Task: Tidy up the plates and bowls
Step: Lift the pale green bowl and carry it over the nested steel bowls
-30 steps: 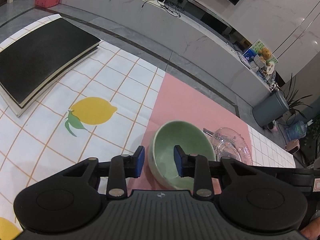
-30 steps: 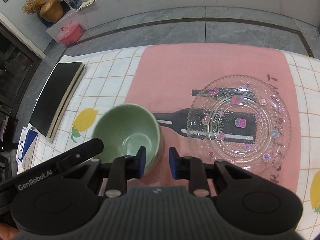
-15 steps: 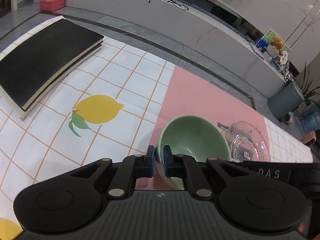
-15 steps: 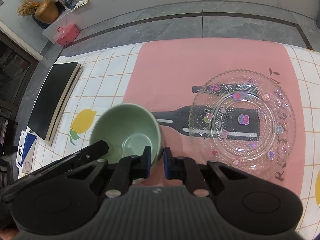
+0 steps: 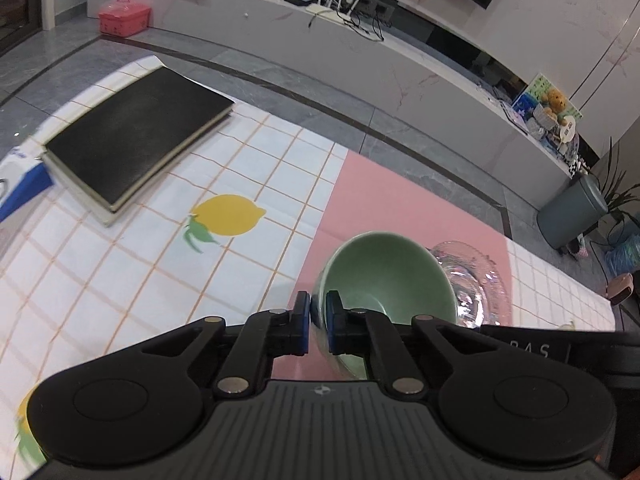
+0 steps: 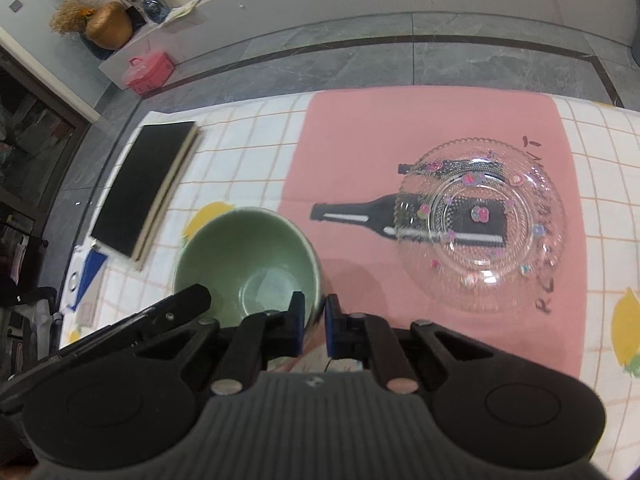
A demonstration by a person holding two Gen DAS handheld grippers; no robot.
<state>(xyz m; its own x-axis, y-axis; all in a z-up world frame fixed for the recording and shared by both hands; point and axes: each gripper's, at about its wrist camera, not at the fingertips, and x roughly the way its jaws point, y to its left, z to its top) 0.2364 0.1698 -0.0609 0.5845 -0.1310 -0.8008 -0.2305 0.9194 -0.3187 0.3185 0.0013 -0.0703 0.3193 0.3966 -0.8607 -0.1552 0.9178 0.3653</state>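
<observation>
A green bowl (image 5: 390,276) is held by both grippers and lifted off the table, tilted in the left wrist view. My left gripper (image 5: 318,320) is shut on the bowl's near left rim. My right gripper (image 6: 314,320) is shut on the bowl's (image 6: 248,260) right rim. A clear glass plate (image 6: 480,224) with coloured dots lies on the pink mat (image 6: 420,128) to the right of the bowl. In the left wrist view the plate (image 5: 476,280) shows behind the bowl.
A black book (image 5: 136,136) lies at the left on the lemon-patterned tablecloth (image 5: 140,264), with a blue and white box (image 5: 20,180) beside it. The table's far edge runs along a grey floor (image 6: 360,64). The left gripper's body (image 6: 120,328) shows at the left of the right wrist view.
Both grippers closed on the green bowl's rim. The bowl rose off the mat and tilted, and both views shifted away from the table.
</observation>
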